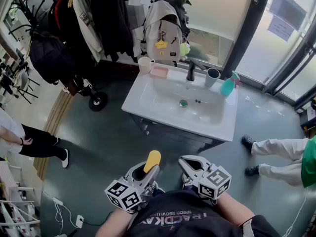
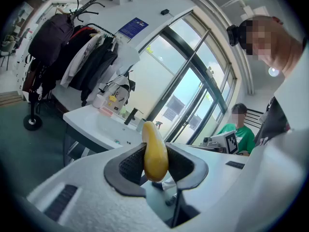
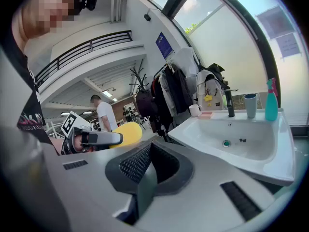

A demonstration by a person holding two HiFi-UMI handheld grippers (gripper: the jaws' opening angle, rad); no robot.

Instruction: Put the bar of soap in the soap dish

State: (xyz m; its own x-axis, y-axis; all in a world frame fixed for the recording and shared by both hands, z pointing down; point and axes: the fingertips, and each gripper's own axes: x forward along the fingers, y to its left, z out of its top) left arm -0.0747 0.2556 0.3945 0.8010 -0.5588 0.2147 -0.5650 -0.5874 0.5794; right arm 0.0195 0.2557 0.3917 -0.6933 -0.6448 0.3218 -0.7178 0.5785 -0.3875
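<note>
Washbasin [image 1: 143,100] sits ahead, at the centre of the head view. Along its back edge, left to right: cup [image 1: 144,64], soap dish [image 1: 159,72] just beside it, tap [image 1: 190,72], second cup [image 1: 212,76], spray bottle [image 1: 228,84] at the right corner. Drain [image 1: 183,103] is in the bowl, in front of the tap. Backpack [image 1: 163,31] hangs behind the cup and dish, and a coat rack [image 1: 94,19] stands to its left. Both grippers are near the body, well short of the basin — left gripper [image 1: 149,171] has the bar of soap [image 1: 152,159] between its jaws, and right gripper [image 1: 190,161] is just to its right. Bystander [image 1: 34,142] at far left, another person's legs [image 1: 274,159] at far right — both on the floor.
</note>
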